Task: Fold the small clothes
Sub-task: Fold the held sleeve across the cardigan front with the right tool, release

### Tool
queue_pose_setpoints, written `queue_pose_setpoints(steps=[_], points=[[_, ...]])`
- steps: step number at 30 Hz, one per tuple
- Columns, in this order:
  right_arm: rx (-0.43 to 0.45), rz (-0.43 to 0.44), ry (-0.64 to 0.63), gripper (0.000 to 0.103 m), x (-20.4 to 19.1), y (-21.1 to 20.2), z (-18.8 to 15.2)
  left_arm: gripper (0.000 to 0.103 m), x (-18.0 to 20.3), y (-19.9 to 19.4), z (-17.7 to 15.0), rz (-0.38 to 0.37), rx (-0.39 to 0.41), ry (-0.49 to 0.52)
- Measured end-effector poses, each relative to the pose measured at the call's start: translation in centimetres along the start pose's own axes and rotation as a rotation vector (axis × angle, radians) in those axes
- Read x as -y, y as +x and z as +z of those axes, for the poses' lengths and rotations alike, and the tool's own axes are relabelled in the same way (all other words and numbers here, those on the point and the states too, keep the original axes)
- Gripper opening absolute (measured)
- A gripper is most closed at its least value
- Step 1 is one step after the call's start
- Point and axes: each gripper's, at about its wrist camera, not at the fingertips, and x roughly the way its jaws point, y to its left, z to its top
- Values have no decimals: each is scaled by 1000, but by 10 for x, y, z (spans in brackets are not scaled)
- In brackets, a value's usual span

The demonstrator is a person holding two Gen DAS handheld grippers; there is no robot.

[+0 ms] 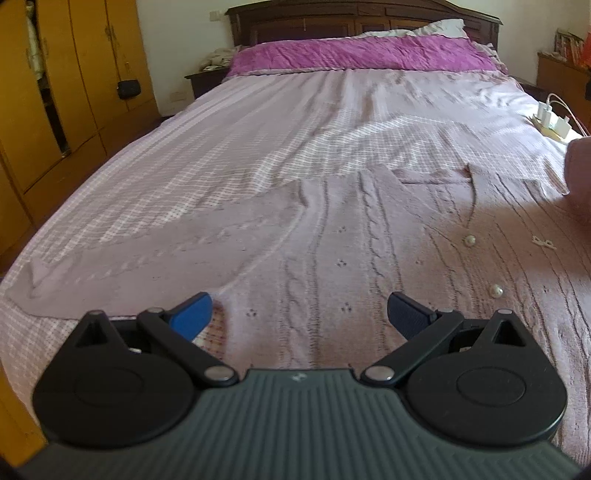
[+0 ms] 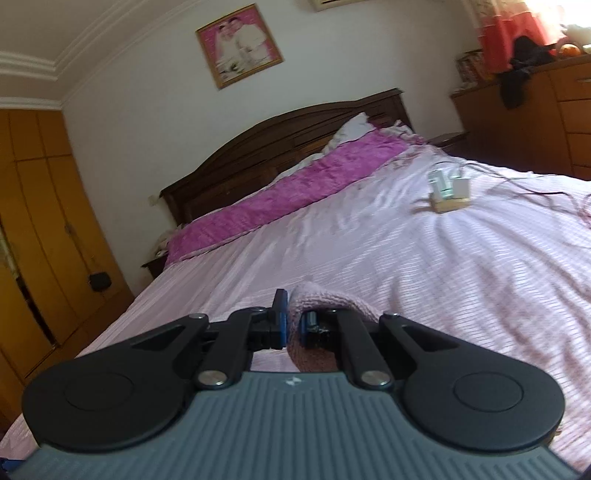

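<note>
Your left gripper (image 1: 299, 314) hangs over the near end of the bed (image 1: 207, 122), tilted down, its blue pads (image 1: 192, 314) spread wide with nothing between them. Below and ahead of it lies the pink knitted cardigan (image 1: 332, 240), spread flat on the checked bedsheet (image 1: 258, 129) at the foot end of the bed. One sleeve (image 1: 147, 243) stretches out toward the bed's left edge. Cable ribs run lengthwise along the knit, and two pearl buttons (image 1: 470, 240) sit along the front opening on the right part of the garment. At the right border of this view a fold of pink knit is lifted off the bed, blurred.

Your right gripper (image 2: 291, 325) is pressed together on a piece of that same cardigan: the pink knit bulges up between and over the pads, draped across the right finger (image 2: 314, 326). This gripper points almost level, up the length of the bed toward the dark wooden headboard (image 2: 258, 147); the view is tilted.

Farther up the bed, a magenta cover (image 1: 362, 55) lies across the head end with a white pillow (image 1: 439, 27) behind it. Near the bed's right edge sits a power strip with white chargers (image 2: 448, 190) and cables trailing off. A yellow wardrobe (image 1: 74, 92) stands along the left side of the bed; a wooden dresser (image 2: 535, 122) stands to the right of the headboard. A framed picture (image 2: 239, 46) hangs on the wall above the headboard.
</note>
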Motion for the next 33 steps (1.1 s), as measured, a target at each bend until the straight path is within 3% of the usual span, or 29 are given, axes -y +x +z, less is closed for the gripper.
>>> queue_pose_setpoints(steps=[5,11,20,23,30,33], points=[[-55,60,-12,7,-47,17,-20,103,-14,1,-1,-7,-19,-47],[-160,92,-54,7,-92,43,-68,103,-28,7,-6,-8,-38,-81],[-380,93,-112,10,-107,86,-132,103,-30,7,-15,-13,-24,-58],[-455,93,-97,25,-105,96,-146,103,-25,10,-14,-27,-30,-54],[-486,180,-79,63,-105,79,-143,103,-9,9,-11,-58,-21,-19],[-490,203,-54,67,-99,60,-133,103,-1,7,-9,-68,-7,2]])
